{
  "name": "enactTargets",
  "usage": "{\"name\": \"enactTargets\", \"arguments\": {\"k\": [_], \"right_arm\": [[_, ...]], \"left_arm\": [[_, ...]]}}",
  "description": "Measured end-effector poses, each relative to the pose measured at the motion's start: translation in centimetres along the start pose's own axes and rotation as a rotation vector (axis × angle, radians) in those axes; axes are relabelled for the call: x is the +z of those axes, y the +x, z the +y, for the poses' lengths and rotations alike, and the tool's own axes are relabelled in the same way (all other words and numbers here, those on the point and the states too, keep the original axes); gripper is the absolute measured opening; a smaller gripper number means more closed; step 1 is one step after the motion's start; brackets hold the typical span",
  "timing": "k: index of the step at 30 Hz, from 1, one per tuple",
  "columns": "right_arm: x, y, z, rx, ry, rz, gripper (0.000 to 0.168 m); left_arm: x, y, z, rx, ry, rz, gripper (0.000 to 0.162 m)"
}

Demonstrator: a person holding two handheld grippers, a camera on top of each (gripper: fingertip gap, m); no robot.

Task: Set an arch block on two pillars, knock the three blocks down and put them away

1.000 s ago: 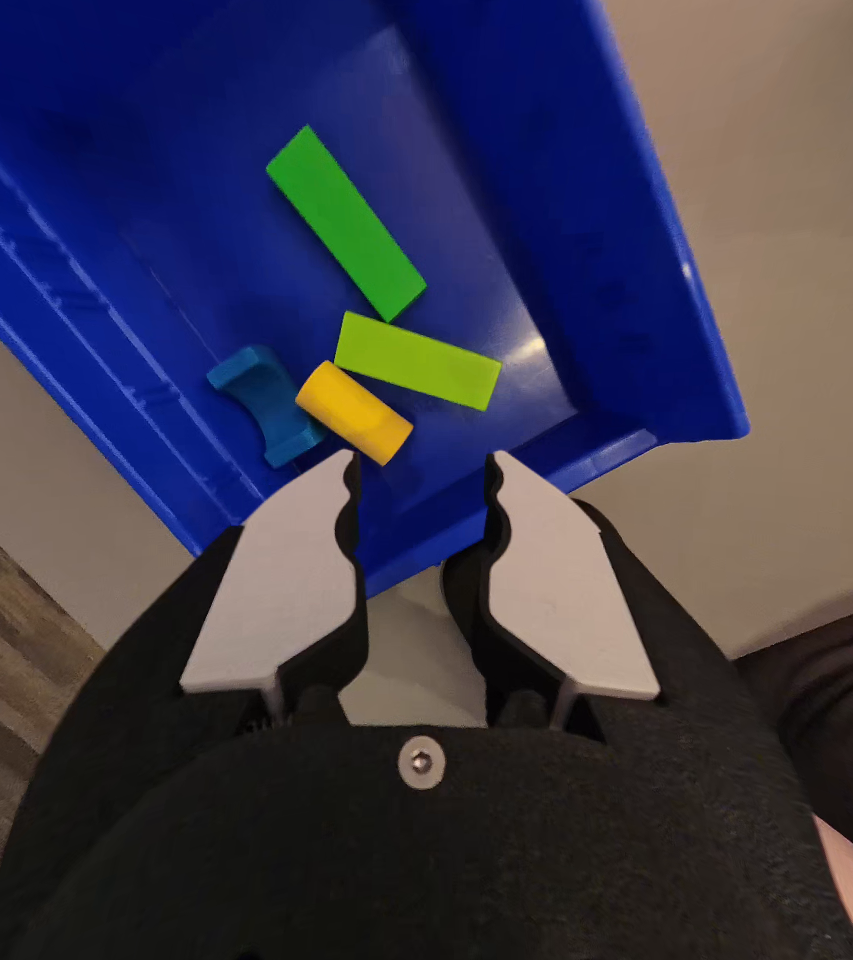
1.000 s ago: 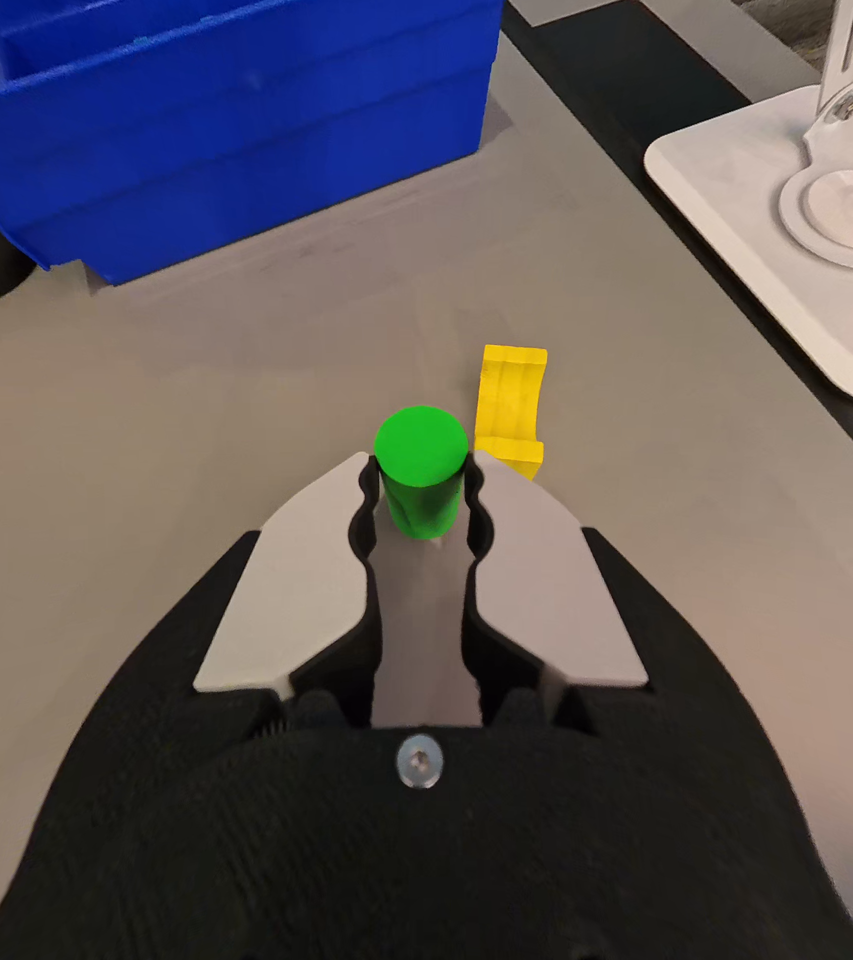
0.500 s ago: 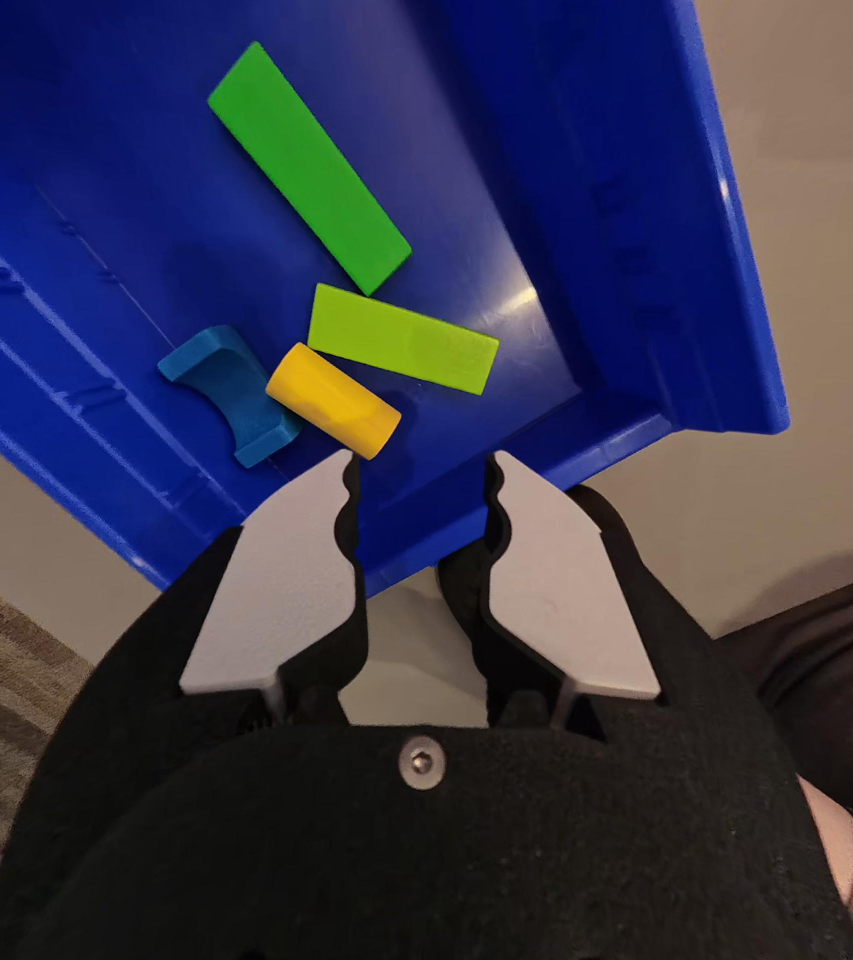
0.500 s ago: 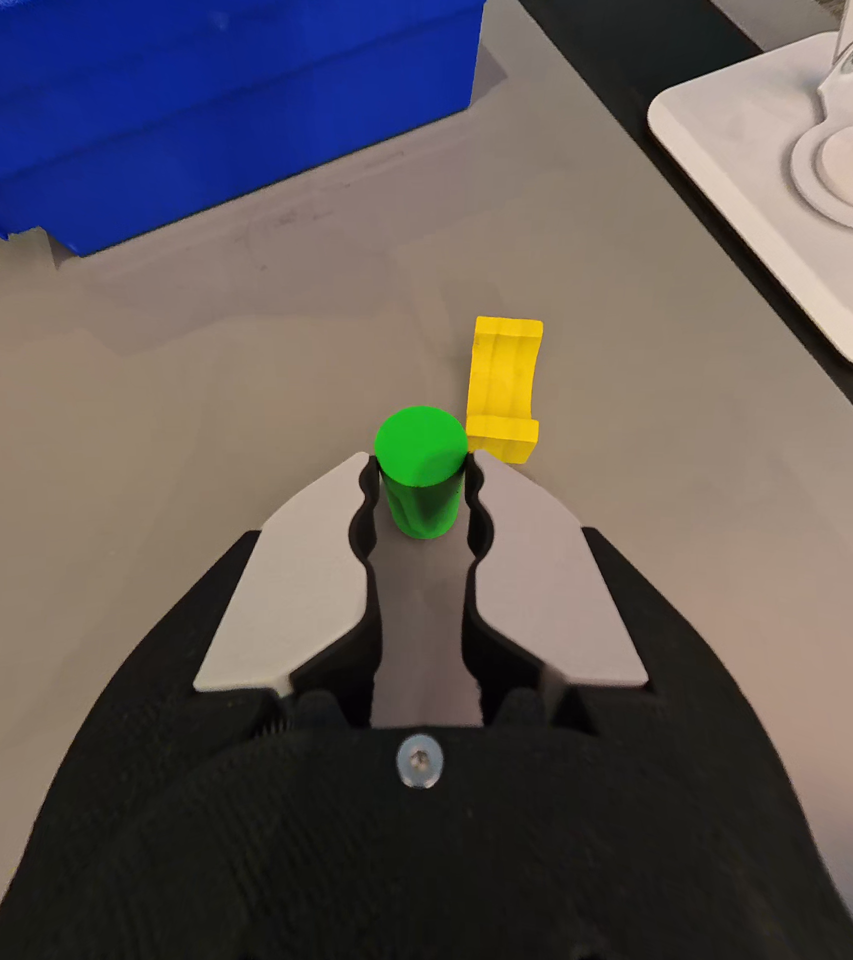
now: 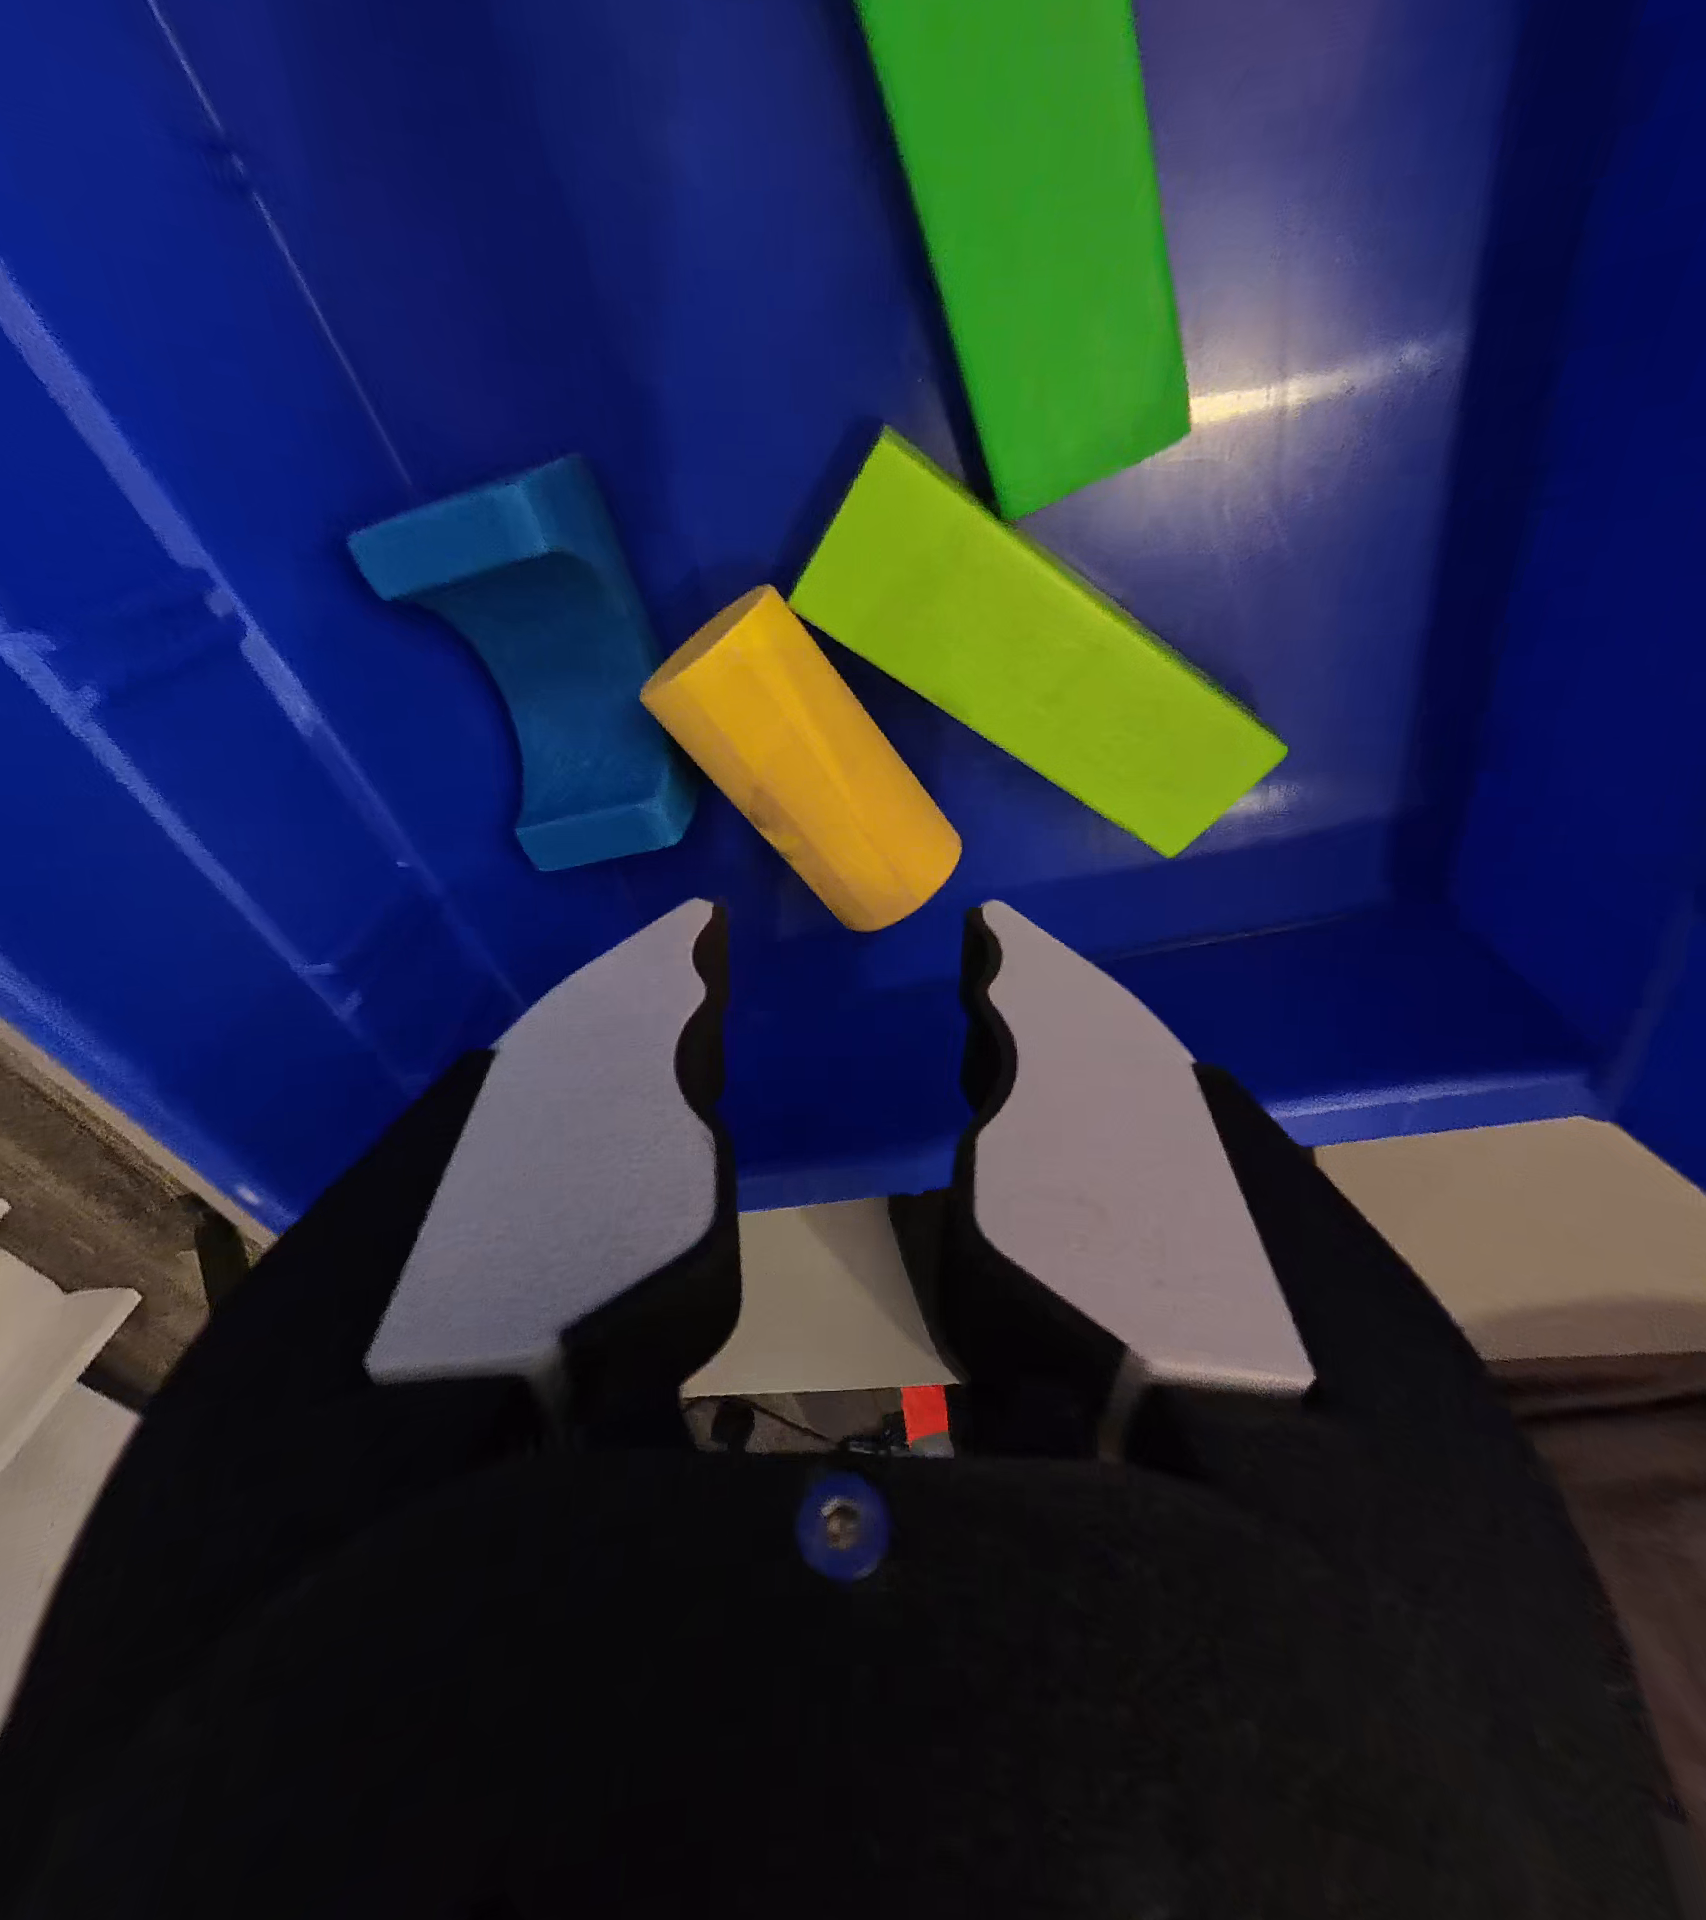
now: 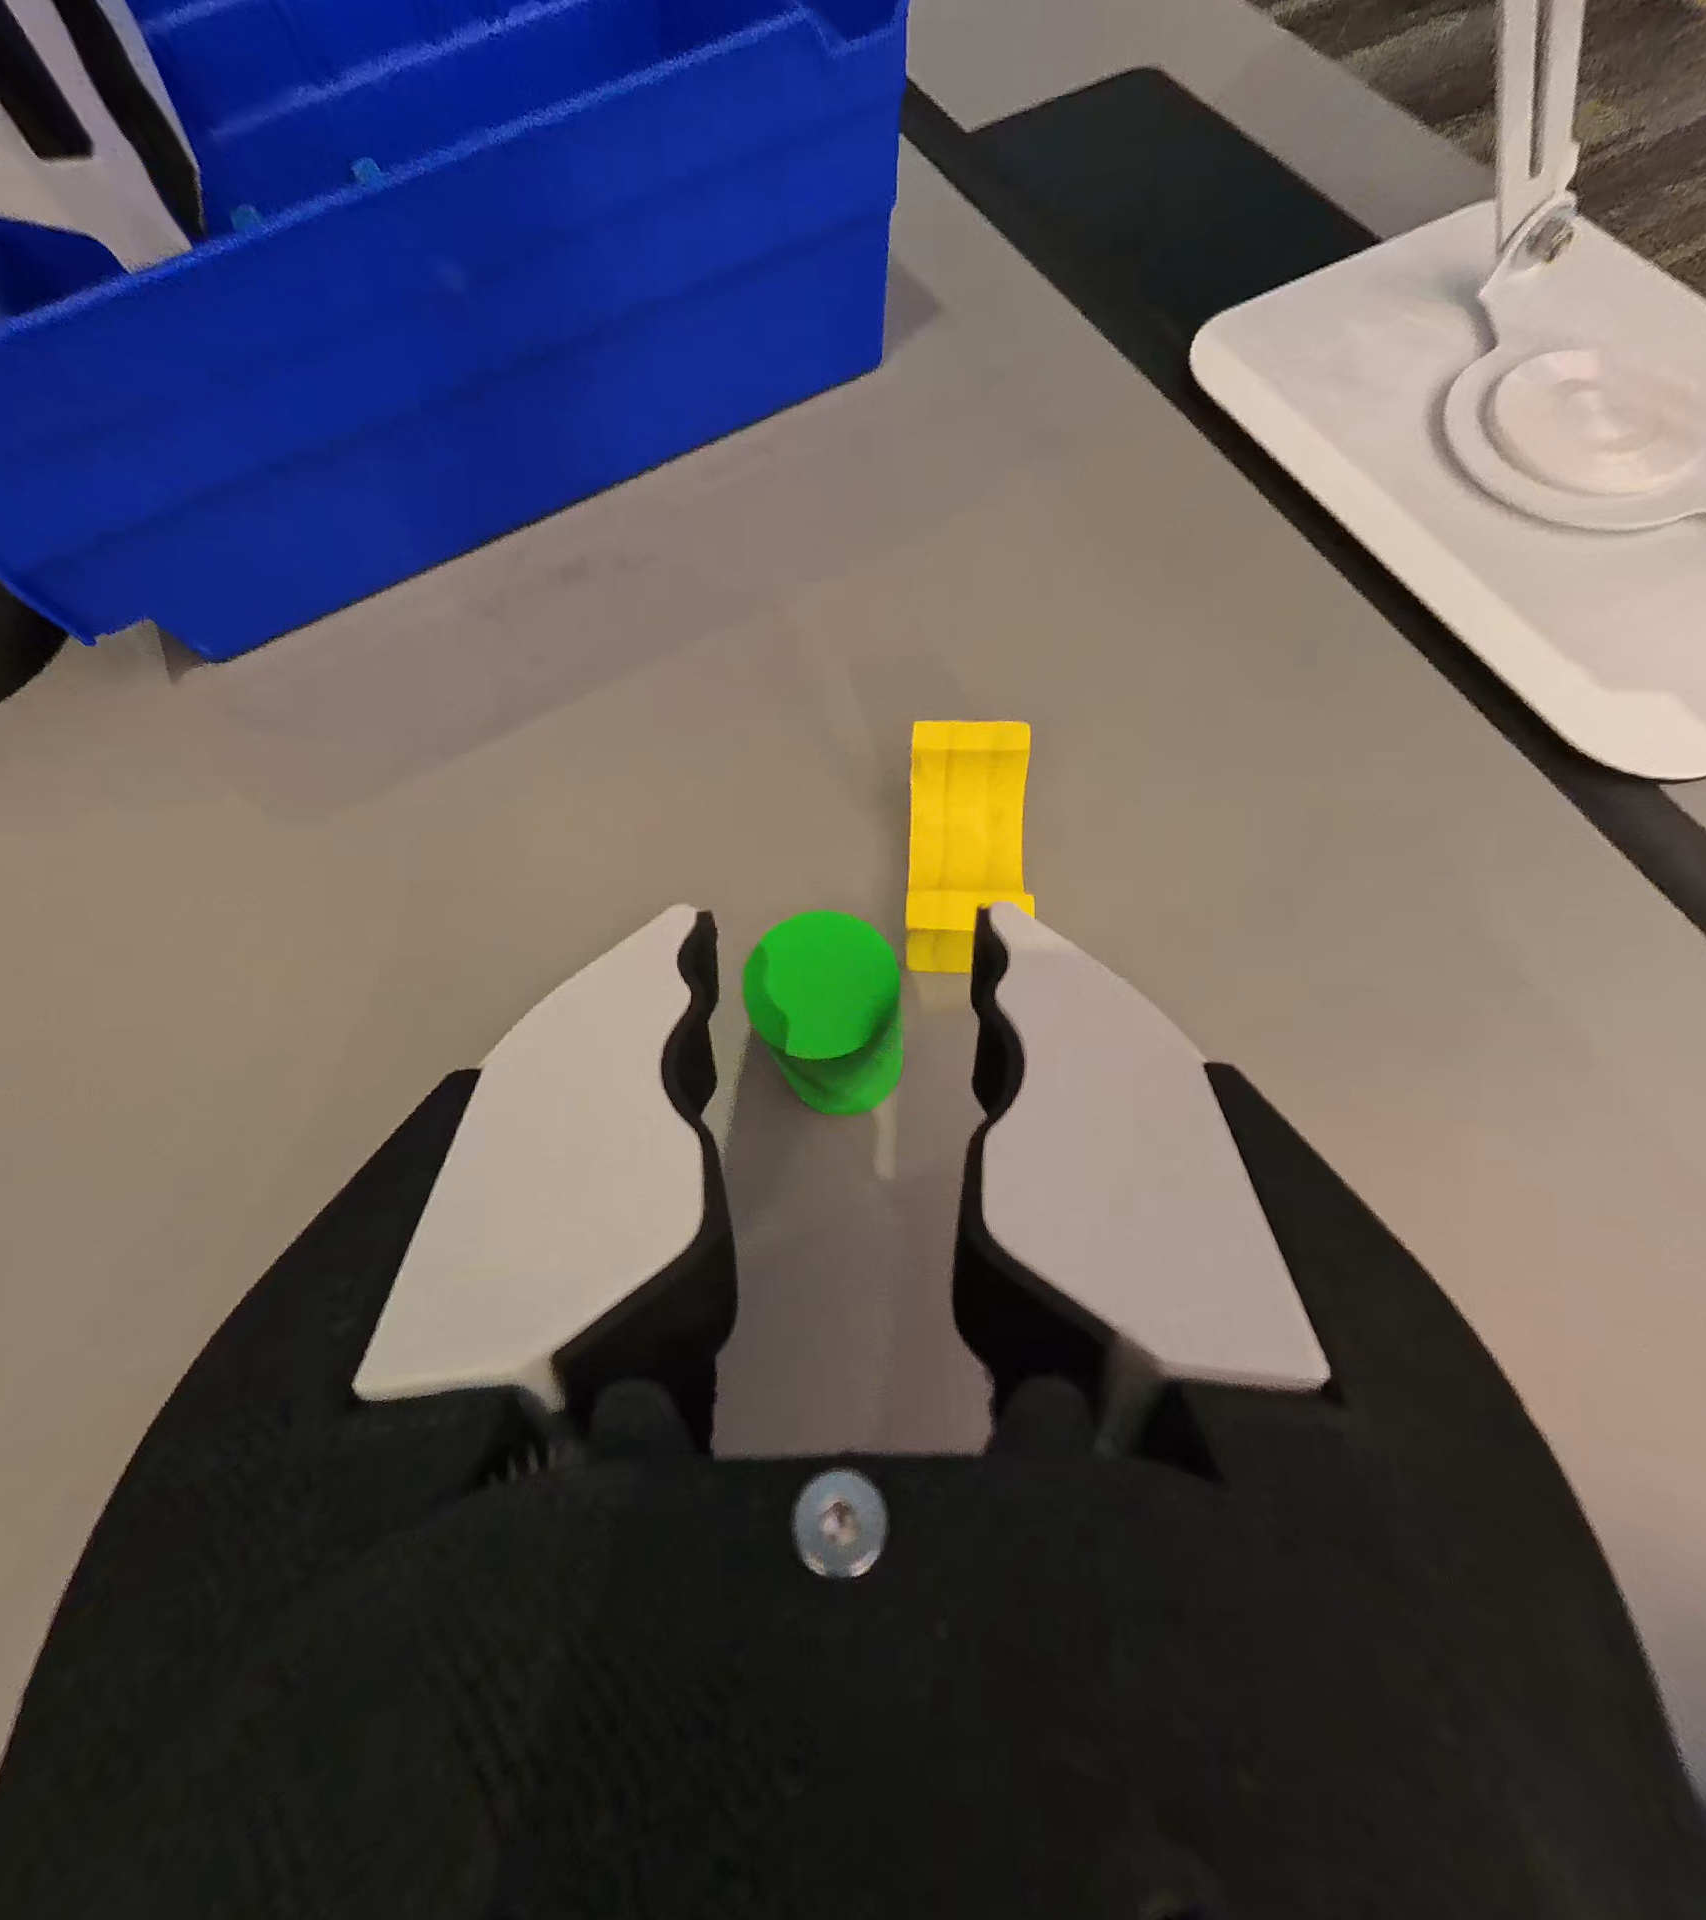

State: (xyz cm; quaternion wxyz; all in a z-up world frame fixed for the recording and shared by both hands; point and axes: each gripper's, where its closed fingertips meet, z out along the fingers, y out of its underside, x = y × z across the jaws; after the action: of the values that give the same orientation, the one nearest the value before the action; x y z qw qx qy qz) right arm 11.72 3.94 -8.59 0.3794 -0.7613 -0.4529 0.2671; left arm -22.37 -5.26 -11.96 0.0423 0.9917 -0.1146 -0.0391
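A green cylinder (image 6: 821,1010) stands upright on the grey table (image 6: 413,831) between the fingers of my right gripper (image 6: 844,914), which is open and clear of it. A yellow arch block (image 6: 968,836) lies on the table just beyond, near the right fingertip. My left gripper (image 5: 844,909) is open and empty over the blue bin (image 5: 205,312), just short of a yellow cylinder (image 5: 802,758) that lies on the bin floor. A blue arch block (image 5: 542,665), a lime flat block (image 5: 1025,644) and a green flat block (image 5: 1031,239) lie around it.
The blue bin (image 6: 433,312) stands at the back left in the right wrist view, with the other gripper (image 6: 70,135) at its left rim. A white stand base (image 6: 1555,468) sits at the right beside a black strip. The table edge shows below the bin (image 5: 1555,1247). Tip to tip, the grippers are about 35 cm apart. The lime flat block (image 5: 1025,644) lies around 5 cm away from my left fingertips.
My right gripper has opened and let go of the green cylinder, which stands on the table. My left gripper has moved down closer into the bin toward the yellow cylinder.
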Motion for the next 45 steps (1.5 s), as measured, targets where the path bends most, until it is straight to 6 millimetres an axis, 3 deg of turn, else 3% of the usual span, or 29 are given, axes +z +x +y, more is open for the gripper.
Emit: {"name": "enactTargets", "arguments": {"k": [8,12,16,20,24,27,30,35,37,40,43,45], "right_arm": [[-0.9,-0.3,-1.0,-0.043,0.018,0.026,0.049],[-1.2,-0.8,-1.5,-0.077,0.017,0.034,0.049],[-1.4,-1.1,-1.7,-0.101,0.009,0.041,0.049],[-1.8,-0.9,-2.2,-0.103,0.028,0.067,0.049],[-2.5,-1.2,-3.4,-0.079,0.086,0.057,0.048],[-2.8,-2.1,-4.4,-0.071,0.13,0.039,0.048],[-2.9,-4.5,-5.5,-0.069,0.172,-0.033,0.048],[-3.8,-11.7,-8.9,0.037,0.361,-0.368,0.048],[-4.3,-13.3,-9.9,0.143,0.428,-0.493,0.048],[-5.5,-14.6,-11.0,0.298,0.518,-0.687,0.049],[-7.0,-14.7,-12.1,0.48,0.606,-0.863,0.049],[-6.9,-14.7,-12.1,0.552,0.59,-0.913,0.048]], "left_arm": [[2.0,0.6,-0.2,-0.104,-0.078,0.059,0.057],[3.5,0.4,0.3,-0.111,-0.169,0.051,0.048],[3.5,0.0,0.3,-0.065,-0.18,0.026,0.046],[1.8,-0.6,0.3,-0.034,-0.115,0.001,0.039],[-2.1,-0.1,-0.5,-0.017,0.074,0.0,0.037],[-5.3,2.1,-1.0,0.086,0.225,0.022,0.037],[-8.6,5.3,-1.2,0.207,0.377,0.061,0.037],[-14.6,15.2,-0.6,0.565,0.648,0.266,0.037],[-16.5,19.1,0.1,0.69,0.727,0.355,0.037],[-17.6,22.4,1.1,0.788,0.774,0.398,0.037],[-17.8,23.6,1.1,0.813,0.801,0.373,0.037],[-17.8,24.3,1.1,0.821,0.801,0.393,0.037]]}}
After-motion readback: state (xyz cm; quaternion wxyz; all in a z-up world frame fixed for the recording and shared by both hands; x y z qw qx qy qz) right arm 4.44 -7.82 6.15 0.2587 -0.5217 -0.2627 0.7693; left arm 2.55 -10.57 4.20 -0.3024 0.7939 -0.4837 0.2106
